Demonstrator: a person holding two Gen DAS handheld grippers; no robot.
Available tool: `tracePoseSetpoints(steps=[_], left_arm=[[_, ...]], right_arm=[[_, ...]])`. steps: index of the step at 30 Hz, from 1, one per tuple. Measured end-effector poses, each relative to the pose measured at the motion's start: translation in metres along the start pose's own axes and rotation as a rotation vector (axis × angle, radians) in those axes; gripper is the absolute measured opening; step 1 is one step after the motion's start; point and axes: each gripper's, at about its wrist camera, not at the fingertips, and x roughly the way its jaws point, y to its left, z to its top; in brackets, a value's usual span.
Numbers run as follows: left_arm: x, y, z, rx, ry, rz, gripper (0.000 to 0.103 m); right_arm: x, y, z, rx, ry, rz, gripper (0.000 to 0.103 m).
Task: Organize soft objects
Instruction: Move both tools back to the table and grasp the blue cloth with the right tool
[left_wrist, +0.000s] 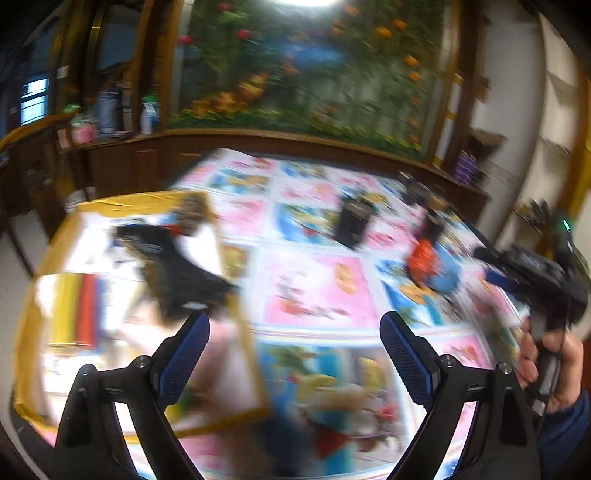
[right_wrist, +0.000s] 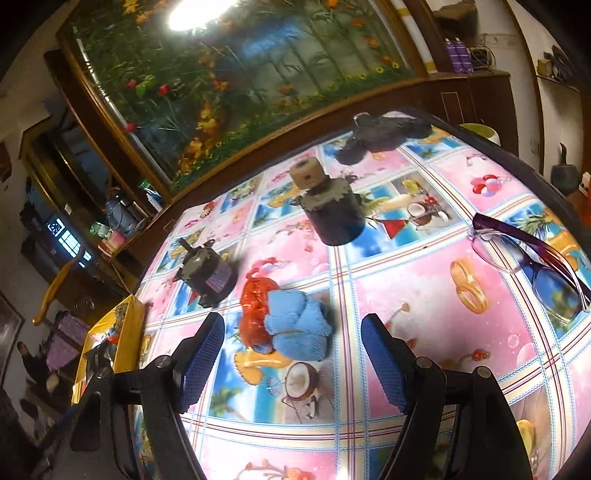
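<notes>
A blue knotted cloth (right_wrist: 299, 328) and a red-orange crumpled soft thing (right_wrist: 256, 310) lie together on the patterned table (right_wrist: 406, 280). My right gripper (right_wrist: 291, 354) stands open just short of them, nothing between its fingers. In the blurred left wrist view the same pair shows as an orange blob (left_wrist: 421, 258) beside a blue one (left_wrist: 448, 275). My left gripper (left_wrist: 295, 354) is open and empty above the table, beside a yellow box (left_wrist: 236, 332). A black object (left_wrist: 173, 266) lies in that box. A hand (left_wrist: 554, 358) holds the right gripper (left_wrist: 491, 266) at the right edge.
A dark pot with a tan roll on top (right_wrist: 332, 210), a smaller dark object (right_wrist: 207, 277), a dark cloth (right_wrist: 384, 133) at the far edge and purple glasses (right_wrist: 532, 266) lie on the table. The yellow box (right_wrist: 125, 332) stands at its left. A wooden cabinet runs behind.
</notes>
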Motion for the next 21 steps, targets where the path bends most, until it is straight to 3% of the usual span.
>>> tracePoseSetpoints(steps=[4, 7, 13, 15, 17, 21], left_arm=[[0.031, -0.044, -0.007, 0.083, 0.099, -0.094, 0.093], [0.04, -0.054, -0.01, 0.072, 0.14, -0.142, 0.093], [0.047, -0.052, -0.002, 0.048, 0.162, -0.168, 0.093], [0.049, -0.052, 0.003, 0.043, 0.164, -0.176, 0.093], [0.052, -0.054, 0.009, 0.041, 0.172, -0.183, 0.093], [0.064, -0.064, 0.026, 0.037, 0.187, -0.215, 0.093]], right_arm=[[0.009, 0.0, 0.003, -0.02, 0.027, -0.045, 0.079], [0.021, 0.002, 0.01, -0.053, 0.066, -0.066, 0.077], [0.059, 0.005, 0.009, -0.089, 0.185, -0.055, 0.059], [0.065, 0.003, 0.006, -0.081, 0.208, -0.034, 0.048], [0.062, 0.0, 0.007, -0.079, 0.192, -0.018, 0.039], [0.041, -0.001, 0.01, -0.081, 0.102, -0.029, 0.037]])
